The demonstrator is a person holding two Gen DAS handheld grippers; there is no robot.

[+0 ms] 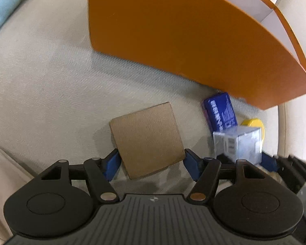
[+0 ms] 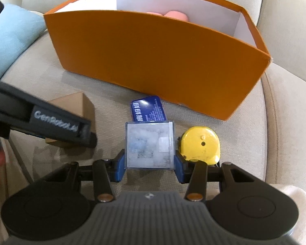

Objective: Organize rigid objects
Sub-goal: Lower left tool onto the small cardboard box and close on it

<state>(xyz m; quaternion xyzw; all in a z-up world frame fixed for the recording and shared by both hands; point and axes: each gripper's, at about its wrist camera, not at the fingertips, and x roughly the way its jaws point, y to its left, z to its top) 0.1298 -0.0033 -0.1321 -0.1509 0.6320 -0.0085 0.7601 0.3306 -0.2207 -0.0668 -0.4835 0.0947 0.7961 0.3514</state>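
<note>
Left wrist view showed the left hand-held gripper (image 1: 151,161) closed against the sides of a brown cardboard box (image 1: 146,139), while the right hand-held gripper (image 2: 150,163) clamped a clear plastic box (image 2: 150,145) resting on a beige sofa cushion (image 2: 285,110). Both loads likely needed a level lift clear of the orange bin's (image 2: 153,61) near wall before release. A blue packet (image 2: 148,108) and yellow tape measure (image 2: 202,145) waited just beside the bin; a light-blue pillow (image 2: 8,38) lay at left.
</note>
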